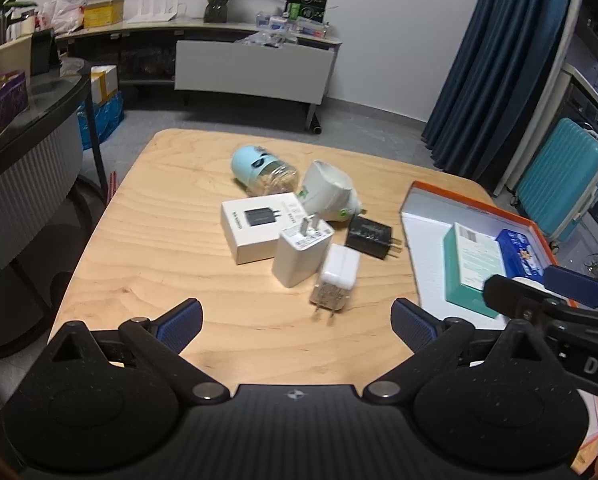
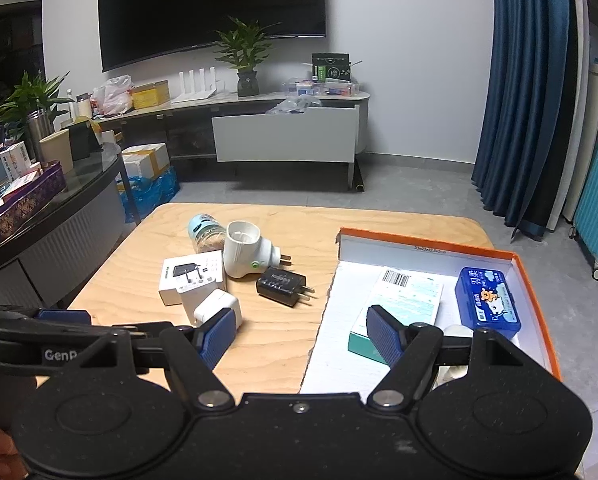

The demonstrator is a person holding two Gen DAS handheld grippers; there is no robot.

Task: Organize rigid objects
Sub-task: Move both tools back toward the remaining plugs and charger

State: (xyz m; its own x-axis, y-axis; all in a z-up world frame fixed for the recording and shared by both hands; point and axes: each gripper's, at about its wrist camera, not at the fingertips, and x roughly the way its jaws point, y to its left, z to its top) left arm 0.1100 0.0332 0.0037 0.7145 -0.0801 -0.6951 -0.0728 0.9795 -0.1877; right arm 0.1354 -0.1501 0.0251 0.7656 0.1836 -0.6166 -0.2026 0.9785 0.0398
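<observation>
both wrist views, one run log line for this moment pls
left gripper: open, empty | right gripper: open, empty | in tray: teal box, blue case | on table: black charger, others

Pale wood-grain table, orange-rimmed white box, black charger — blue case, teal carton

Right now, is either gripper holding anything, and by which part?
Nothing is held. The left gripper and right gripper are both open, with only the table between their fingers.
</observation>
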